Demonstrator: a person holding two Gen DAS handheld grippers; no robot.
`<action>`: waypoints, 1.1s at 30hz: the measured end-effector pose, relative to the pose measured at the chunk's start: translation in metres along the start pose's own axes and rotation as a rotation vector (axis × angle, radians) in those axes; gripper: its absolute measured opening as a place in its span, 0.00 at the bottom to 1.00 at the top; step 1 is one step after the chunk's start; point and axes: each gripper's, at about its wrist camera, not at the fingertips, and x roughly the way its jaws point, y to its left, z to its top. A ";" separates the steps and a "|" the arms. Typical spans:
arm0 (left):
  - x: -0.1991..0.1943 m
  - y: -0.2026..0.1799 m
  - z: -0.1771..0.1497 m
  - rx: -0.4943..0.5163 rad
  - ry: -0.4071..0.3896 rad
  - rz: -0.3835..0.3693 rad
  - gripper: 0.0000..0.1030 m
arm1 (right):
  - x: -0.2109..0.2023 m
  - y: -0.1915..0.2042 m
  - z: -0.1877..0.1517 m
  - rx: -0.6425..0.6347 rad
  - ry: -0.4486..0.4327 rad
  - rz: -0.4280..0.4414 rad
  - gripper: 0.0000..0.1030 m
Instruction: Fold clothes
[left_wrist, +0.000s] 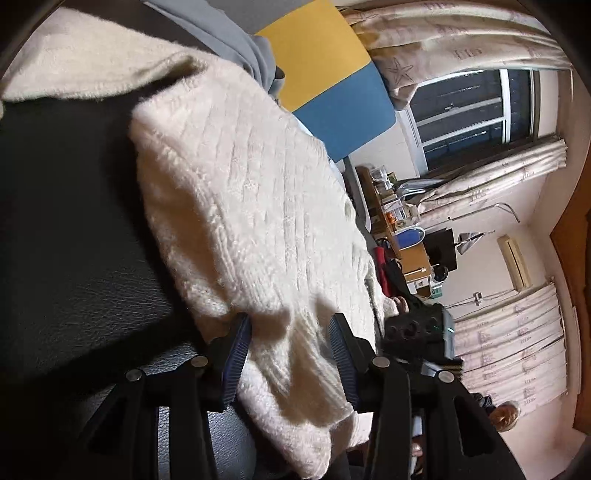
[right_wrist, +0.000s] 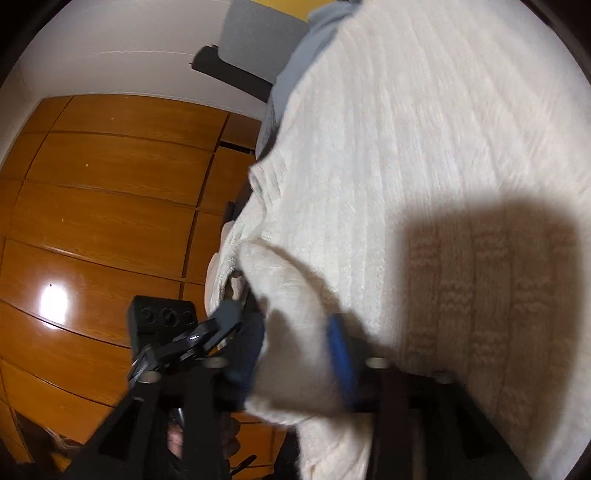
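Observation:
A cream knitted sweater (left_wrist: 258, 206) lies over a black leather surface (left_wrist: 66, 221). My left gripper (left_wrist: 290, 332) has a fold of the sweater's edge between its blue pads, with the jaws set wide apart around the cloth. In the right wrist view the same sweater (right_wrist: 424, 147) fills the right side. My right gripper (right_wrist: 295, 332) has a thick bunch of the sweater's edge between its blue pads, also with a wide gap. The other gripper's black body (right_wrist: 162, 317) shows at left.
A grey-blue garment (left_wrist: 236, 40) lies beyond the sweater, also in the right wrist view (right_wrist: 295, 74). A yellow and blue panel (left_wrist: 332, 85), a window and curtains (left_wrist: 480, 37) and a cluttered desk (left_wrist: 399, 229) stand behind. Wooden cabinet doors (right_wrist: 110, 221) fill the right wrist view's left.

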 end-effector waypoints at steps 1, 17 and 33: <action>0.001 0.003 0.001 -0.017 0.001 -0.006 0.38 | -0.003 0.005 0.000 -0.020 -0.016 -0.013 0.69; 0.008 -0.008 -0.001 0.043 0.010 0.122 0.44 | -0.053 -0.001 -0.014 -0.158 -0.174 -0.249 0.98; -0.086 0.002 -0.017 0.149 0.067 0.202 0.06 | -0.040 0.003 -0.017 -0.264 -0.178 -0.277 1.00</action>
